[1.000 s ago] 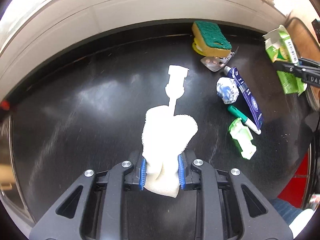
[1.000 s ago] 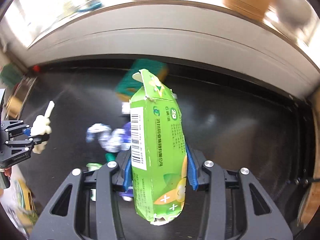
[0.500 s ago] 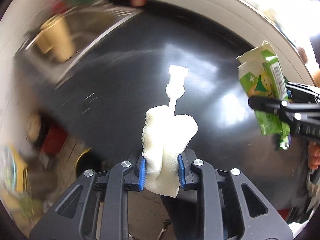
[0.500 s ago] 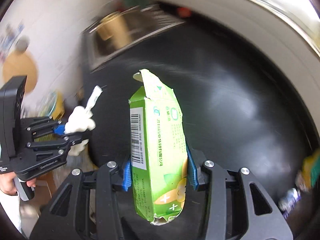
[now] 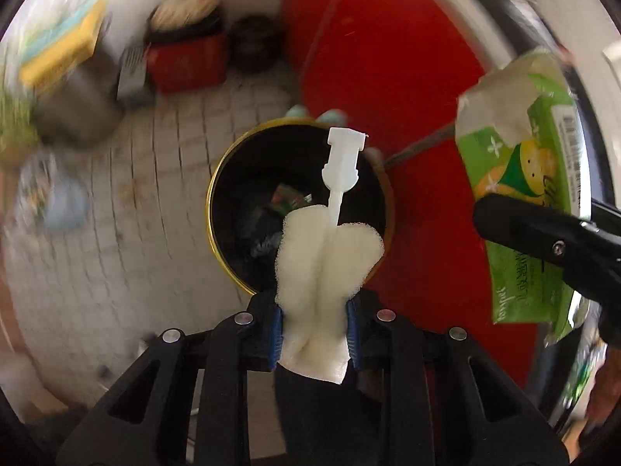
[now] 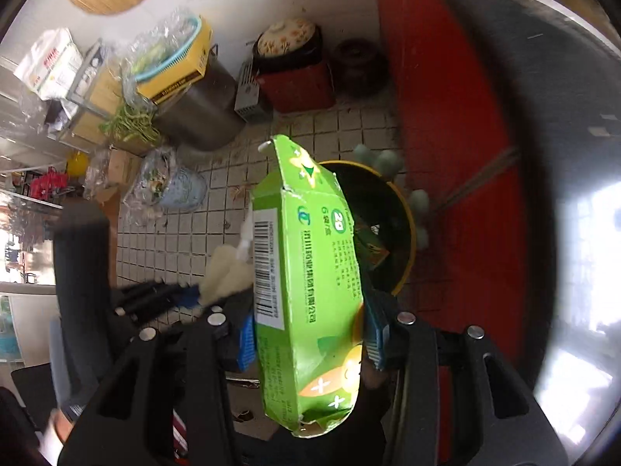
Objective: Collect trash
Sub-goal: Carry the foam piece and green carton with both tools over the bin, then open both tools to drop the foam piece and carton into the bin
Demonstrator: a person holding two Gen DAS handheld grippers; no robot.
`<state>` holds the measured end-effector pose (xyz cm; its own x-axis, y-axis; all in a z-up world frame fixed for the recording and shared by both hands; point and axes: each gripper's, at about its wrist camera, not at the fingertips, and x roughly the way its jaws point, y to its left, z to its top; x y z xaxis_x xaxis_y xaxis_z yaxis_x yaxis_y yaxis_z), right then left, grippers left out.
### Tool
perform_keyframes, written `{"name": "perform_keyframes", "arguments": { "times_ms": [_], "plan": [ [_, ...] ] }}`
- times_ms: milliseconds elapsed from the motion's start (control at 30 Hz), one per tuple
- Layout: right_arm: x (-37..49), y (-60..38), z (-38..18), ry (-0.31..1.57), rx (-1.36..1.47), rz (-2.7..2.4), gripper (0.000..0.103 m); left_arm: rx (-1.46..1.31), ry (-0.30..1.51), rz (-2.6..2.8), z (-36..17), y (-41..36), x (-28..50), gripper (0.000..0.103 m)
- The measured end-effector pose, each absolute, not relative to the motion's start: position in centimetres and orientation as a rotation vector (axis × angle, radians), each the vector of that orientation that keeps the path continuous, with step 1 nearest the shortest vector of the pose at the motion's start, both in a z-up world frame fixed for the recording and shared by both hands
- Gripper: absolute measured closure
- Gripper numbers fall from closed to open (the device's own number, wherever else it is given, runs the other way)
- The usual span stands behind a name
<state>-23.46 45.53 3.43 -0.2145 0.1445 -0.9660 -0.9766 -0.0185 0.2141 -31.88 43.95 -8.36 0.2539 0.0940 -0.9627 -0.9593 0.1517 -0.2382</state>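
My left gripper (image 5: 313,332) is shut on a white sponge brush head (image 5: 328,268) whose thin plastic stem (image 5: 341,159) points away from me. It hangs over a round black trash bin with a yellow rim (image 5: 212,209) on the tiled floor; scraps lie inside. My right gripper (image 6: 310,339) is shut on a crushed green carton (image 6: 310,272), also above the trash bin (image 6: 403,233). In the right wrist view the left gripper (image 6: 186,295) with the sponge (image 6: 225,275) is at the left. In the left wrist view the right gripper's finger (image 5: 543,233) and the carton (image 5: 520,178) are at the right.
A red cabinet front (image 6: 446,97) stands beside the bin, under the dark counter edge (image 6: 551,155). On the tiled floor (image 6: 186,233) at the back are a metal pot (image 6: 198,112), a red crate (image 6: 299,81), a dark jar (image 6: 359,66) and a bag of scraps (image 6: 170,182).
Both grippers swung off the black counter and down, and now point at the floor bin. Each keeps its hold: sponge brush in the left, green carton in the right.
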Motion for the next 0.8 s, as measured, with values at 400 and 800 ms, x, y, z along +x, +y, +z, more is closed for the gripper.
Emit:
{"name": "perform_keyframes", "arguments": {
  "times_ms": [400, 800],
  "plan": [
    [-21.8, 50.9, -16.0, 1.411, -0.985, 1.222, 0.059, -1.237, 1.006, 1.045, -23.2, 47.9, -31.6, 0.078],
    [-21.8, 52.6, -14.6, 1.385, -0.926, 1.281, 0.012, -1.176, 0.938, 1.199, -18.1, 46.6, -33.2, 0.017]
  ]
}}
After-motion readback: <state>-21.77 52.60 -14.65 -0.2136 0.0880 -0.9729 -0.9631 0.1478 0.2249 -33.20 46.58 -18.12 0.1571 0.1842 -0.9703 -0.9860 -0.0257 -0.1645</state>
